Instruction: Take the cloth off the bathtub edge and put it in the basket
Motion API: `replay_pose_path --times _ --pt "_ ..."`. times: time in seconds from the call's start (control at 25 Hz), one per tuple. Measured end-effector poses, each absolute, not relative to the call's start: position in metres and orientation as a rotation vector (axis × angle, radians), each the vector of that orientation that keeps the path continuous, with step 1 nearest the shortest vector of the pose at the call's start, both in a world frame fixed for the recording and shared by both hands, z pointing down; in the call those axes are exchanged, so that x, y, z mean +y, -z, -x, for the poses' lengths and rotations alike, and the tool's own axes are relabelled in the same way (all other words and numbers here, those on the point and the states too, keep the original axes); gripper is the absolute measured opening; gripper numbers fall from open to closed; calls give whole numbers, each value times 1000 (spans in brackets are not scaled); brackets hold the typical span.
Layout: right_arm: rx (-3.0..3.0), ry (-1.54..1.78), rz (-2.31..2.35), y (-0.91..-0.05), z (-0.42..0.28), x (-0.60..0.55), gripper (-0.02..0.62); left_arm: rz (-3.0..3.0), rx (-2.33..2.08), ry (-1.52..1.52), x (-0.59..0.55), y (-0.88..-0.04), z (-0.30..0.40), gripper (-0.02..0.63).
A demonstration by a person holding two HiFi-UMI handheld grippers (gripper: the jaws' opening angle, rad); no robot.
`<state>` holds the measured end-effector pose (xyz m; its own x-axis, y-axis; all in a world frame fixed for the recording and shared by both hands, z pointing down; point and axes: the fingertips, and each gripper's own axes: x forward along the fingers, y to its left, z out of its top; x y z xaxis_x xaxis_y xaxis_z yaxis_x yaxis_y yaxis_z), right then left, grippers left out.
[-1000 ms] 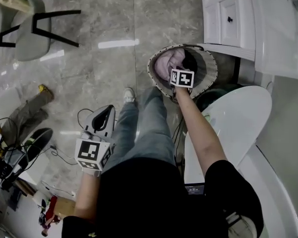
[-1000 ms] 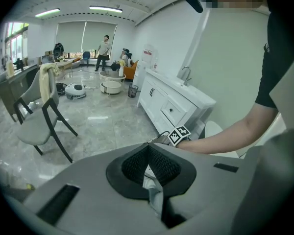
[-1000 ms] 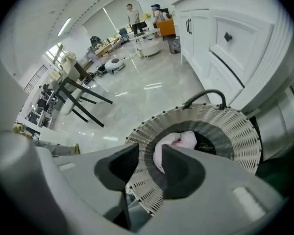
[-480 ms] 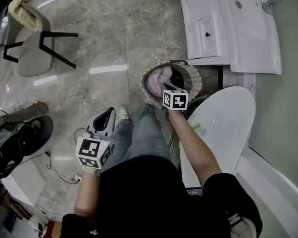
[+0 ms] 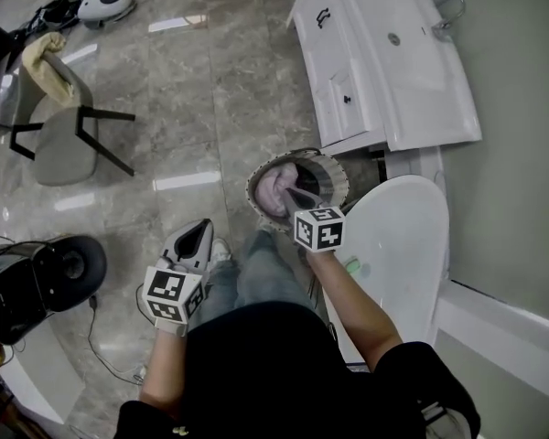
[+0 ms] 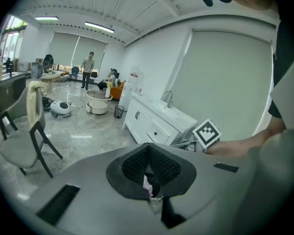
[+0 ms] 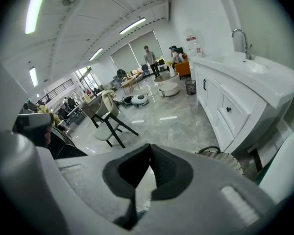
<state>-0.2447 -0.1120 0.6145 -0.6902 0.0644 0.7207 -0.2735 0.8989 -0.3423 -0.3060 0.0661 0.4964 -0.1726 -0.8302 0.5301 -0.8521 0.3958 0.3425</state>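
Observation:
The round woven basket (image 5: 334, 174) stands on the floor between the vanity and the white bathtub (image 5: 404, 236). The pink cloth (image 5: 273, 190) lies bunched inside it. My right gripper (image 5: 299, 197) hovers over the basket's near rim, jaws shut and empty; in its own view the jaw tips (image 7: 149, 148) meet, with the basket rim (image 7: 231, 161) below right. My left gripper (image 5: 198, 233) is held over the floor left of the person's legs, jaws together (image 6: 147, 146), nothing held.
A white vanity with a sink (image 5: 384, 53) stands behind the basket. A grey chair (image 5: 59, 135) draped with a cloth is far left, a black machine (image 5: 37, 277) with cables at the near left, a robot vacuum (image 5: 105, 3) at the top.
The right gripper has pulled back from inside the basket to its near rim, leaving the pink cloth there. The head view has tilted up, showing more of the room.

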Motion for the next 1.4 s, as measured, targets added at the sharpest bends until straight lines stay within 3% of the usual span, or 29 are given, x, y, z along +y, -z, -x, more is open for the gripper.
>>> replay_pose_path --times 0.76,1.4 --pt "-2699 -380 -101 -388 235 -120 -3 -1647 -2118 6 31 -387 323 6" --pt "-2914 -250 -23 -295 236 -116 -3 -1822 -2236 19 12 -300 329 6"
